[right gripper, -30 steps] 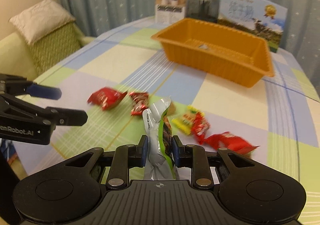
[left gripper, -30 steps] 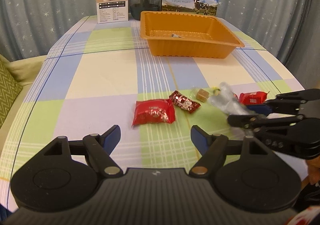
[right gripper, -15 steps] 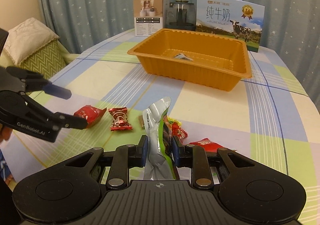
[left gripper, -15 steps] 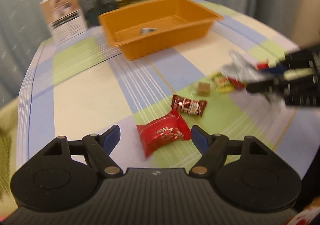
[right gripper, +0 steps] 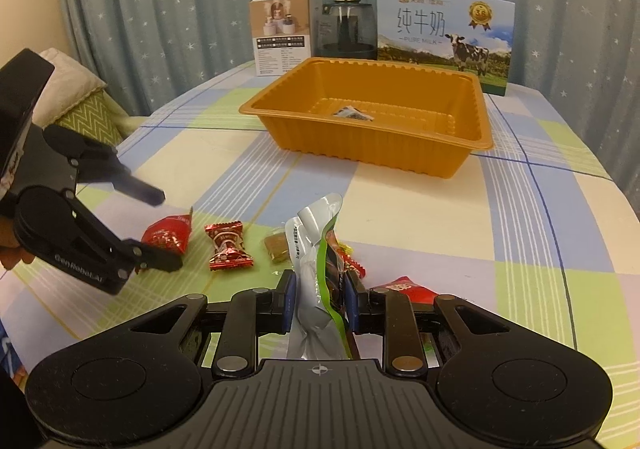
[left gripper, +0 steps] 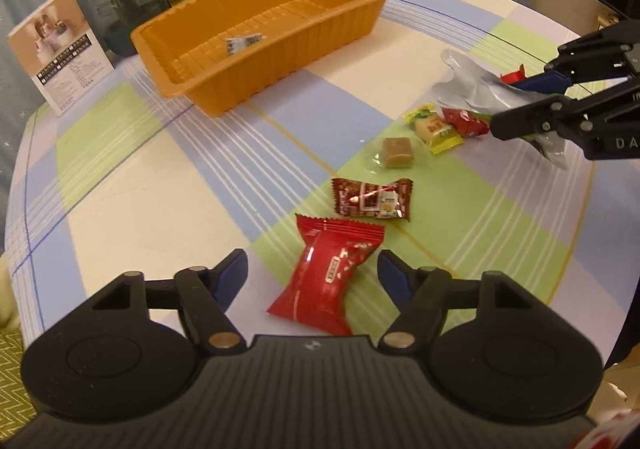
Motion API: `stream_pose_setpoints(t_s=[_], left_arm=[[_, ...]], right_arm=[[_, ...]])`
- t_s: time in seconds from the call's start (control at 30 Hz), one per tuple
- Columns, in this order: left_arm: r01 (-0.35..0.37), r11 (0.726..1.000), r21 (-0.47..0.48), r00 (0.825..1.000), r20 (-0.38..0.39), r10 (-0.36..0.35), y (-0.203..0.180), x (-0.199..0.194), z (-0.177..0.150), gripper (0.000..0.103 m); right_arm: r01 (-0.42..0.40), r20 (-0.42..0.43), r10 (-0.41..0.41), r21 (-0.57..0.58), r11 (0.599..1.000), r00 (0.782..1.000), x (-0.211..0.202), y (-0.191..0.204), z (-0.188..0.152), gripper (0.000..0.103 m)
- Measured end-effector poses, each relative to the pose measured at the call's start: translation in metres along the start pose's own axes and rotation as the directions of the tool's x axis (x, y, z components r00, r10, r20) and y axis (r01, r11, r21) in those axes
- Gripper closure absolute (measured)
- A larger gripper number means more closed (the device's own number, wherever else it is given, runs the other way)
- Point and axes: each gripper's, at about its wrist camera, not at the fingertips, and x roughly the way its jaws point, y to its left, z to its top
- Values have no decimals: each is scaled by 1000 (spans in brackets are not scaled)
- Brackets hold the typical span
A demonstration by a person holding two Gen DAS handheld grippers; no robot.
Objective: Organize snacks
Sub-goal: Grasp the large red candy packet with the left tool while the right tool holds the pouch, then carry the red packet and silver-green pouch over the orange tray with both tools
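A large red snack packet [left gripper: 332,277] lies on the checked tablecloth, right between the fingers of my left gripper [left gripper: 312,269]. Its jaws are closing, and the pads stand clear of the packet on both sides. My right gripper [right gripper: 320,297] is shut on a silver-and-green packet [right gripper: 316,241] and holds it upright above the table. Beyond them lie a dark red candy [left gripper: 372,197], a brown caramel [left gripper: 396,153], a yellow-green candy [left gripper: 434,127] and a small red one [left gripper: 466,121]. The orange tray [left gripper: 288,61] stands further back with one small wrapper [left gripper: 244,43] inside.
Behind the tray stand a milk carton box [right gripper: 444,33], a dark jar [right gripper: 348,29] and a small printed box [right gripper: 280,33]. Another red packet [right gripper: 404,287] lies under my right gripper. A green cushion [right gripper: 92,109] sits off the table's left edge, curtains behind.
My left gripper has rolled and come down over the large red packet, which now sits between its fingers; the jaws have narrowed a little. The right gripper keeps its packet and has barely moved.
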Motion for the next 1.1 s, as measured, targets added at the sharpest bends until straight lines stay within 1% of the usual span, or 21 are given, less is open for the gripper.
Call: stream_pose_setpoints(t_s=[0.07, 0.1, 0.17, 0.27, 0.3, 0.33, 0.4, 0.43, 0.53, 0.63, 0.7, 0.9, 1.0, 1.1], left_arm=[[-2, 1000, -20, 1000, -5, 1, -2, 2, -2, 45], [1, 999, -38, 1000, -3, -1, -2, 2, -3, 48], [17, 996, -86, 1000, 14, -16, -1, 2, -5, 60], [25, 988, -150, 999, 28, -21, 0, 1, -8, 66], [26, 987, -160, 999, 30, -21, 0, 0, -8, 68], [26, 986, -167, 999, 31, -22, -1, 0, -8, 74], [20, 981, -191, 999, 28, -15, -3, -1, -8, 76], [21, 978, -208, 1000, 27, -15, -3, -2, -8, 79], [7, 961, -275, 1000, 29, 1, -4, -6, -9, 80], [6, 940, -341, 999, 53, 13, -6, -14, -7, 80], [5, 930, -368, 997, 72, 23, -9, -21, -4, 80], [-21, 919, -393, 990, 119, 74, -15, -36, 18, 80], [-41, 911, -410, 985, 137, 106, -15, -40, 29, 80], [-46, 904, -425, 980, 157, 123, -12, -41, 39, 80]], right_arm=[[2, -1, -2, 3, 1000, 1000, 0, -1, 0, 77], [2, 0, -2, 4, 1000, 1000, 0, 0, 1, 77], [2, 0, -2, 4, 1000, 1000, 1, 0, 1, 77], [4, -2, -4, 8, 1000, 1000, 1, 0, 0, 77], [4, -1, -4, 11, 1000, 1000, 0, 0, 1, 77], [6, 0, -6, 13, 1000, 1000, 0, -1, 1, 77], [7, 4, -7, 20, 1000, 1000, -1, -1, 2, 77], [6, 6, -6, 24, 1000, 1000, -1, -1, 2, 77], [10, 15, -10, 28, 1000, 1000, -3, -1, 3, 77], [10, 24, -11, 35, 999, 1000, -4, -1, 4, 77], [11, 30, -12, 41, 999, 999, -5, 0, 6, 77], [29, 64, -33, 59, 998, 997, -11, -1, 15, 77], [44, 80, -49, 68, 997, 996, -13, -3, 22, 77], [56, 91, -63, 73, 996, 994, -14, -5, 30, 77]])
